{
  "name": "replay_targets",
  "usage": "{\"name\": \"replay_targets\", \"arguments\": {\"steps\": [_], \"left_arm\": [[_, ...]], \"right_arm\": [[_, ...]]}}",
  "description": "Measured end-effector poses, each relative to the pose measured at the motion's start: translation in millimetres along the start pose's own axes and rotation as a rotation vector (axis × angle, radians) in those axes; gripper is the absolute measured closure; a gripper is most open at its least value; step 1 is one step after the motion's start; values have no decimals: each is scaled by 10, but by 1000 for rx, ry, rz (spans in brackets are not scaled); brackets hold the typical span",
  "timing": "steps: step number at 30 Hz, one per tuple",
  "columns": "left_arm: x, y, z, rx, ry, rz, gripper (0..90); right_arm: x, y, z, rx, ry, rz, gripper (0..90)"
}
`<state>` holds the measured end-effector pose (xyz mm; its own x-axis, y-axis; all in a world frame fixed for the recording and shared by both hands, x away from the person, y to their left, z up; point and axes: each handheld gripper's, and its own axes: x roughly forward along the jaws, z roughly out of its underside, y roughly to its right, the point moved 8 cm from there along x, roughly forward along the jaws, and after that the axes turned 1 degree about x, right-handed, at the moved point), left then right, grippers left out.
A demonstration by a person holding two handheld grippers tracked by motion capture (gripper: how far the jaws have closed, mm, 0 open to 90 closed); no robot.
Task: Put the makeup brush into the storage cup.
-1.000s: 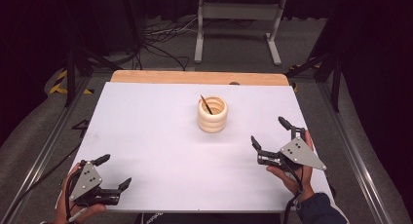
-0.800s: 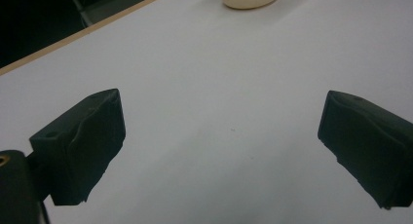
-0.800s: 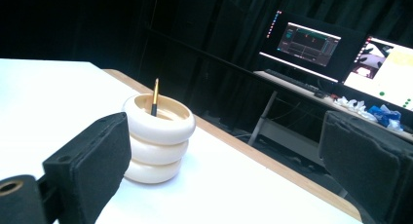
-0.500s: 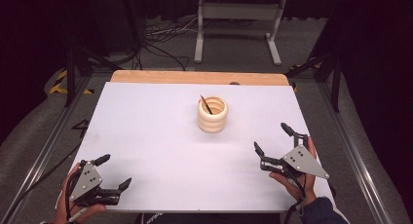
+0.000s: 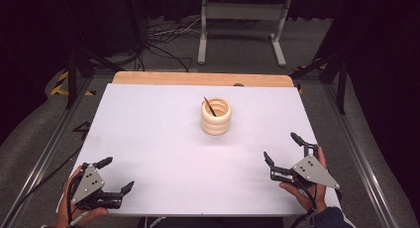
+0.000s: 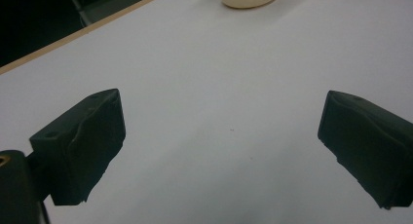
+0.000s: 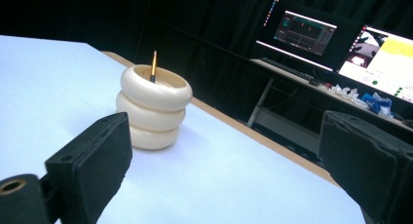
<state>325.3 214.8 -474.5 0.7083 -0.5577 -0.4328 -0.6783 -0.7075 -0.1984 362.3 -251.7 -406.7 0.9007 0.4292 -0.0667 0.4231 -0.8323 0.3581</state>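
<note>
On the white desk (image 5: 163,139), past its middle, stands a cream ringed pot (image 5: 216,117) with a brush (image 5: 210,106) leaning inside. Left tongs (image 5: 115,174) and right tongs (image 5: 283,148) rest near the front corners — both wide, empty, well apart from it.

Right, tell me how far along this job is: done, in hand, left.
Done: a thin brush stands inside the cream ringed holder near the table's middle. In hand: nothing; the left gripper and the right gripper sit at the near edge, jaws open and empty, well apart from the holder. Left: no loose items show on the white top, so little seems to remain.
</note>
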Motion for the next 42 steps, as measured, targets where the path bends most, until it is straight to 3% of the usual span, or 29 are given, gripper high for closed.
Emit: {"name": "replay_targets", "arguments": {"steps": [23,35,42], "left_arm": [[7,-8,-9,2,4,-3,42],[44,-16,-40,1,12,3,41],[81,-3,-66,8,15,10,41]], "right_arm": [[-310,98,365,14,-86,30,58],[-496,102,510,-4,-129,35,56],[-641,159,597,22,-150,56,57]]}}
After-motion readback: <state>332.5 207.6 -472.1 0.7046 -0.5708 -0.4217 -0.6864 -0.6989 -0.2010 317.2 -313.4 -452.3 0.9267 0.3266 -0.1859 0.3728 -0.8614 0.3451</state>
